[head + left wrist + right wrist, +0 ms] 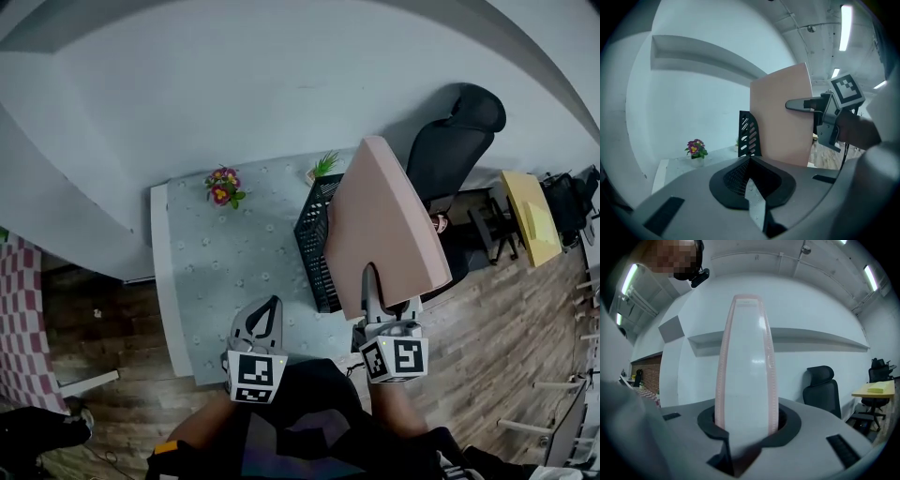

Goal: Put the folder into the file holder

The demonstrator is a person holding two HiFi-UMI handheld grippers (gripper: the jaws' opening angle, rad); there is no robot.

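Leftward, a flowerpot (223, 186) sits on the table (211, 281). The left gripper (272, 307) hangs empty, jaws together. By the black mesh file holder (314, 239), the right gripper (372, 281) pinches a plain, flat pink folder (384, 220) by its lower edge.

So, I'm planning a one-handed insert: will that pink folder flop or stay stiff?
Probably stiff: the folder stands flat, gripped only at its lower edge by the right tool. Probably light too: one tool carries it.

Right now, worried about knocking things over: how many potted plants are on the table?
2: a flowering plant at back left, a green plant just behind the file holder. The folder may hide others.
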